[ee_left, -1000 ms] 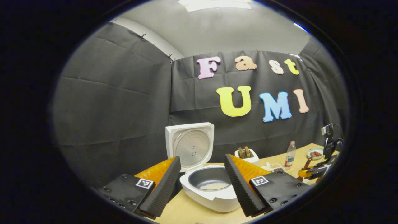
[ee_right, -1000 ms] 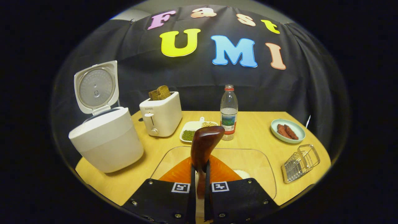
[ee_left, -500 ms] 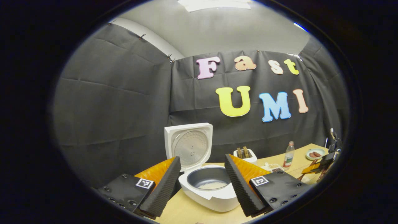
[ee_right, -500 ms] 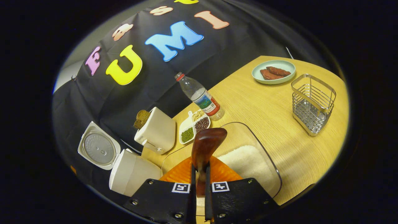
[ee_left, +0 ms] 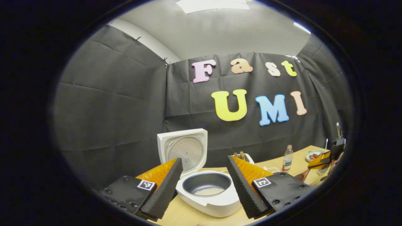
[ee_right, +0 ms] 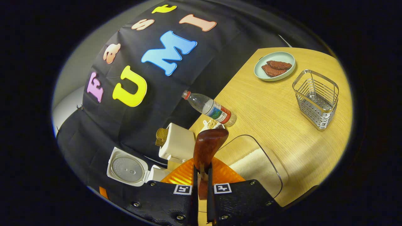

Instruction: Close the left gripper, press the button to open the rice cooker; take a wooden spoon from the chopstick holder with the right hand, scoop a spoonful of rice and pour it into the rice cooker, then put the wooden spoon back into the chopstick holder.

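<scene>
Wooden spoon [ee_right: 208, 147] stands clamped by its handle between the closed jaws of the right gripper [ee_right: 201, 185], low at the middle of the right gripper view, its long axis running straight up the frame along the fingers with the bowl end pointing away from the camera. The rice cooker [ee_left: 207, 193] sits open at lower centre of the left gripper view with some rice in its pot, framed by the left gripper [ee_left: 204, 188], whose jaws are spread wide and hold nothing. By my reading the button press and the pour are done; left is returning the spoon to the empty wire chopstick holder [ee_right: 316, 99] at the right of the frame.
</scene>
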Tool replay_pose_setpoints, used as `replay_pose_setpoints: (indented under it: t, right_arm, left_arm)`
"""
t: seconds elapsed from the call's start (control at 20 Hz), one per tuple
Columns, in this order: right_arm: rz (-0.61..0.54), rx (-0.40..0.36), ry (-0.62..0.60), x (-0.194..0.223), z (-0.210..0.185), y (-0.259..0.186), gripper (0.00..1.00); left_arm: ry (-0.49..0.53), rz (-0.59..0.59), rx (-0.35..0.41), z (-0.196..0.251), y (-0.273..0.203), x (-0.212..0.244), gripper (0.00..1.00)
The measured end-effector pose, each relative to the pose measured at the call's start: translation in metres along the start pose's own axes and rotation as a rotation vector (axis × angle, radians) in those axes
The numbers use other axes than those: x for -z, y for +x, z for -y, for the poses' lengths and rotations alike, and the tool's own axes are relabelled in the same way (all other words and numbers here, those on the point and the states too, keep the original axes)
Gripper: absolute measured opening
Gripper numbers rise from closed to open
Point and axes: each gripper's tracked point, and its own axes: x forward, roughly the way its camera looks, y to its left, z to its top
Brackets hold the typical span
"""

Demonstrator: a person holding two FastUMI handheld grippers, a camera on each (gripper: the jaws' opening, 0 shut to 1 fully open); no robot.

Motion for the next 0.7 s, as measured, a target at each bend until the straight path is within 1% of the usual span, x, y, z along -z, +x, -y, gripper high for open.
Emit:
replay_pose_setpoints:
  t: [0.1,0.15,0.3,0.35,0.4,0.5,0.55,0.6,0.7]
  right_arm:
    - [0.0,-0.042,0.063,-0.005,-0.013,-0.001,0.11]
    - [-0.002,-0.064,0.09,-0.006,-0.02,0.0,0.11]
    - [-0.006,-0.12,0.166,-0.008,-0.039,-0.001,0.11]
    - [-0.009,-0.137,0.192,-0.008,-0.045,0.002,0.11]
    - [-0.014,-0.153,0.212,-0.008,-0.052,0.005,0.11]
    - [-0.022,-0.177,0.235,-0.005,-0.064,0.007,0.11]
    - [-0.026,-0.185,0.236,-0.004,-0.07,0.01,0.11]
    - [-0.033,-0.19,0.232,-0.002,-0.076,0.013,0.11]
    - [-0.05,-0.207,0.216,0.005,-0.092,0.018,0.11]
  left_arm:
    - [-0.013,0.004,0.002,0.001,0.001,0.0,0.98]
    - [-0.019,0.004,0.001,0.0,0.001,0.001,0.91]
    - [-0.022,0.003,-0.005,-0.006,0.002,0.001,0.91]
    - [-0.02,0.003,-0.009,-0.009,0.002,0.002,0.98]
    - [-0.021,0.003,-0.013,-0.012,0.002,0.003,0.91]
    - [-0.024,0.002,-0.024,-0.019,0.001,0.003,0.91]
    - [-0.025,0.002,-0.031,-0.023,0.001,0.004,1.0]
    - [-0.025,0.001,-0.037,-0.028,-0.001,0.004,0.98]
    - [-0.021,0.002,-0.055,-0.037,-0.003,0.006,0.98]
